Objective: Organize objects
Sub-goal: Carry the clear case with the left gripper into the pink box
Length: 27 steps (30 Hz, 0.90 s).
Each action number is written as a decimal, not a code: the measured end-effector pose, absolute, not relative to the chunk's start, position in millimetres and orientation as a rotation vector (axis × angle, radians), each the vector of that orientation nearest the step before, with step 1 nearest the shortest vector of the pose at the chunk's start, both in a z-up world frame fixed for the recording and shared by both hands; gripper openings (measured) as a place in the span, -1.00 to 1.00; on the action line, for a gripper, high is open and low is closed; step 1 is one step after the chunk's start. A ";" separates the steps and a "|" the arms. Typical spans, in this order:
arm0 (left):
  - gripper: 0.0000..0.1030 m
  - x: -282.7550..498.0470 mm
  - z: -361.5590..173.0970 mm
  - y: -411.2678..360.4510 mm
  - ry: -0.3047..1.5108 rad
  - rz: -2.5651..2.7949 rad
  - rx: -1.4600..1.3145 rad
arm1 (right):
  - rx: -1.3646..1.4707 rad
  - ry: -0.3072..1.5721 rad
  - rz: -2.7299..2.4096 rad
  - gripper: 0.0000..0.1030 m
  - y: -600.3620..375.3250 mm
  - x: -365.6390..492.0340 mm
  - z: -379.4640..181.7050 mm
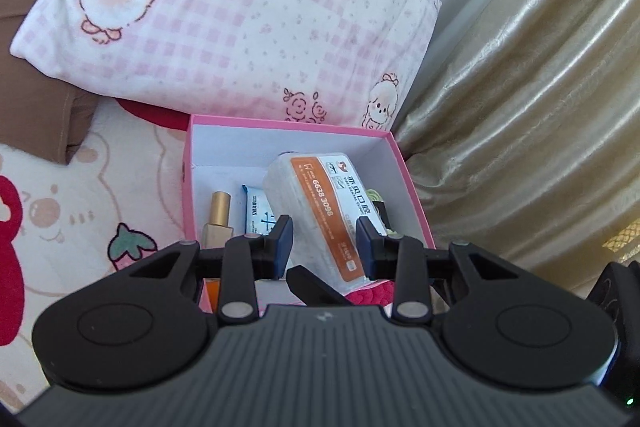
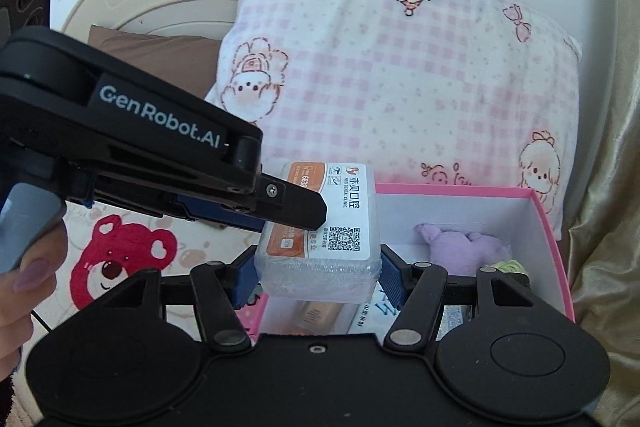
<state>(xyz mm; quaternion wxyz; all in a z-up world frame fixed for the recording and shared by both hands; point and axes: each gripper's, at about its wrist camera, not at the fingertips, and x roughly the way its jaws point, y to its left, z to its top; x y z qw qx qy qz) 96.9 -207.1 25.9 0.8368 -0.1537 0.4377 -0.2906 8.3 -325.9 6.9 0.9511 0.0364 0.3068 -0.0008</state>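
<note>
A clear plastic box with an orange and white label hangs just above an open pink box. My left gripper is shut on it, blue pads against its two long sides. In the right wrist view my right gripper is shut on the same clear box at its near end. There the left gripper reaches in from the left over the label. Inside the pink box lie a gold-capped bottle, a blue sachet and a purple plush toy.
A pink checked pillow leans right behind the pink box. A gold curtain hangs at the right. A blanket with a red bear covers the bed at the left. A person's hand holds the left gripper's handle.
</note>
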 end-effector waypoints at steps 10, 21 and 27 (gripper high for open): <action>-0.34 161.0 -47.5 -256.5 1.102 -0.616 -0.386 | 0.289 0.797 -0.126 0.29 -378.2 57.2 -49.9; -0.34 188.0 -100.1 -267.9 1.200 -0.569 -0.353 | 0.273 0.932 -0.104 0.29 -383.8 88.2 -98.8; -0.35 189.5 -100.5 -268.4 1.202 -0.558 -0.346 | 0.308 0.963 -0.061 0.38 -387.3 87.8 -96.5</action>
